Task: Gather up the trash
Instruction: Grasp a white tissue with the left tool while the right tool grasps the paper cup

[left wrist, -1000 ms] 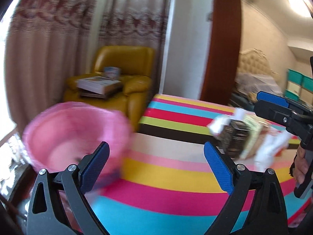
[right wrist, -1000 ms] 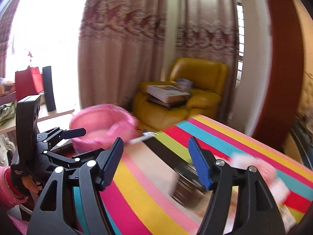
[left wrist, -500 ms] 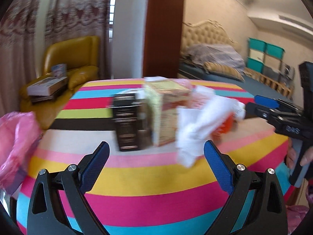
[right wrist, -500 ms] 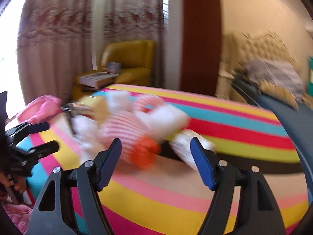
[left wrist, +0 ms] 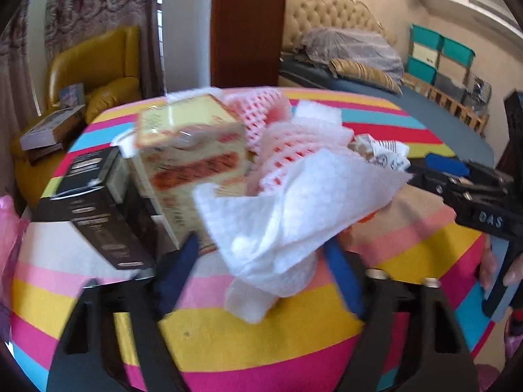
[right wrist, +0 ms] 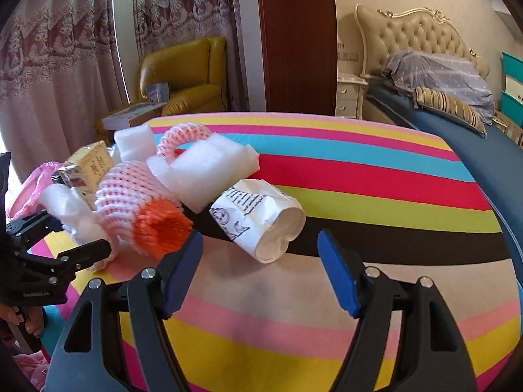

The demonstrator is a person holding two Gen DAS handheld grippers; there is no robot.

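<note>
Having swung away from the pink bag since a second ago, the left tool [left wrist: 261, 268] is closing its jaws around the white paper towel [left wrist: 294, 209] on the table [left wrist: 248, 336]; it should be pinching the bulk, not an edge. In the right wrist view, the right tool [right wrist: 261, 271] is hovering spread and empty just before the crumpled paper cup [right wrist: 261, 219].

Soft, dimpled white paper towel [left wrist: 294, 209], pink foam fruit netting [right wrist: 130, 189], a crumpled paper cup [right wrist: 261, 219] and a glossy black carton [left wrist: 98, 202] lie on a matt striped cloth worktop [right wrist: 359, 176].
</note>
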